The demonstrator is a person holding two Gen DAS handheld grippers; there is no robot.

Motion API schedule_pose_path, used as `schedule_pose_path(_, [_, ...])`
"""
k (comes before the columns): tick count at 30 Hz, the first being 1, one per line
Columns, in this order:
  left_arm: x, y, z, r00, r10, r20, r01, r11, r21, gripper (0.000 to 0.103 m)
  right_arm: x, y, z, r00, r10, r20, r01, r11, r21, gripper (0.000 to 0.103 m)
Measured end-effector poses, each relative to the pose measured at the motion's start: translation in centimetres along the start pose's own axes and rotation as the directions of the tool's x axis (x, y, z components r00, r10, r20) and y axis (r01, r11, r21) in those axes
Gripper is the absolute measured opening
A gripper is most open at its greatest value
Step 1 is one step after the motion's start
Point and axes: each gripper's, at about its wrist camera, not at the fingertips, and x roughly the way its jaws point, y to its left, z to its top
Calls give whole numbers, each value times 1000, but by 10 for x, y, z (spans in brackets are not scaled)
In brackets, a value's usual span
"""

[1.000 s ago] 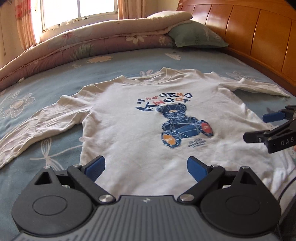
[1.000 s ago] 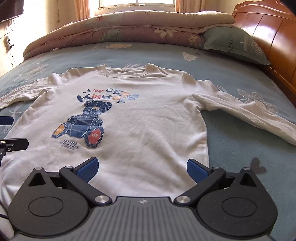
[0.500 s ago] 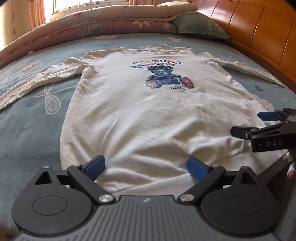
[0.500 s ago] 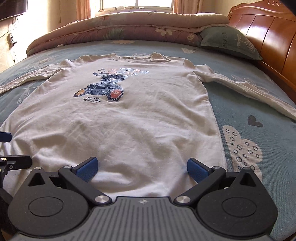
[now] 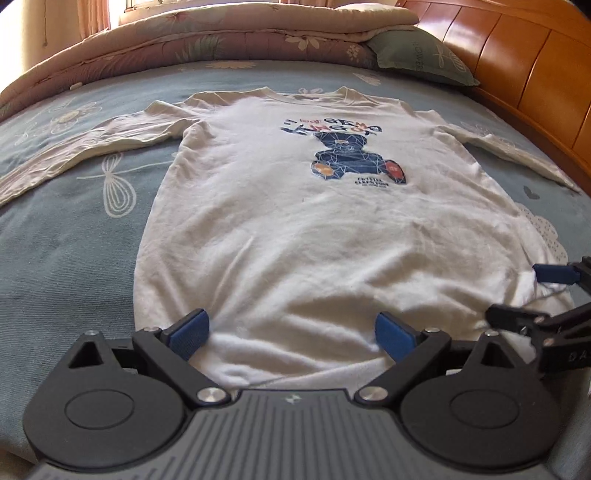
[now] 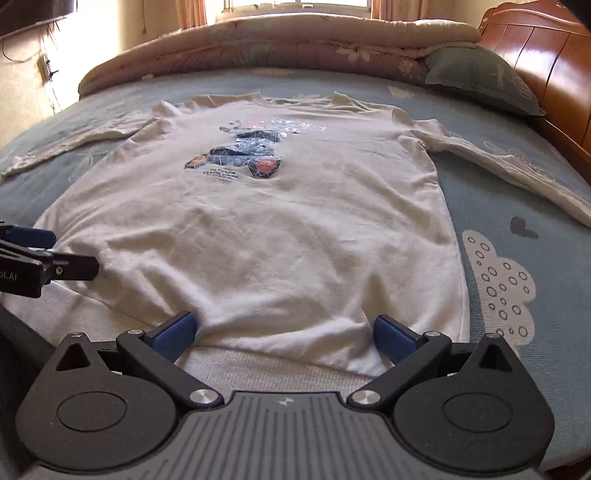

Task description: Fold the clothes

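The white long-sleeved cotton shirt with a blue bear print (image 5: pixel 303 236) lies flat, face up, on the blue patterned bed sheet (image 5: pixel 66 236), filling each frame's centre. Both the left claw (image 5: pixel 291 330) and right claw (image 6: pixel 282 330) are spread wide over its ribbed hem at the bottom; each should pinch 1 hem corner through both layers, then lift evenly.

Daylight from the overexposed window (image 6: pixel 295 3); fisheye-curved edges.
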Motion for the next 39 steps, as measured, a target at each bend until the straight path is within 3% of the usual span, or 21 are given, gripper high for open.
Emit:
schedule_pose_path(3, [-6, 8, -6, 1000, 18, -9, -18, 999, 26, 97, -10, -13, -12, 1000, -6, 4, 6, 1000, 4, 103])
schedule_pose_path(6, [-12, 18, 7, 999, -29, -23, 28, 998, -58, 97, -20, -27, -20, 1000, 8, 16, -9, 999, 46, 103])
schedule_pose_path(8, [-15, 15, 17, 996, -84, 14, 84, 994, -71, 97, -25, -27, -17, 1000, 10, 14, -11, 998, 64, 103])
schedule_pose_path(12, [-1, 1, 32, 990, -137, 39, 140, 986, -86, 97, -35, -31, 0, 984, 141, 110, -159, 972, 172, 103])
schedule_pose_path(15, [18, 3, 32, 990, -144, 4, 142, 978, -151, 97, -20, -30, 10, 983, 164, 78, -176, 965, 196, 103])
schedule_pose_path(17, [14, 10, 23, 988, -150, 28, 153, 976, -157, 97, -7, -33, 5, 993, 120, 5, -118, 964, 237, 103])
schedule_pose_path(20, [6, 23, 15, 984, -175, 33, 178, 969, -170, 97, -14, -29, -1, 997, 83, 1, -82, 984, 160, 103])
schedule_pose_path(24, [-1, 42, 24, 972, -235, 12, 231, 942, -245, 97, -10, -29, 25, 995, 101, 8, -101, 981, 167, 103])
schedule_pose_path(28, [-7, 56, 57, 970, -233, 70, 244, 935, -257, 97, 9, -23, 61, 991, 130, 19, -132, 983, 126, 103])
schedule_pose_path(33, [3, 75, 116, 972, -203, 117, 230, 922, -310, 97, 67, -3, 103, 983, 176, -49, -176, 984, 3, 103])
schedule_pose_path(39, [52, 66, 168, 983, -165, 76, 180, 939, -293, 97, 89, 10, 86, 989, 143, -41, -147, 984, -103, 103])
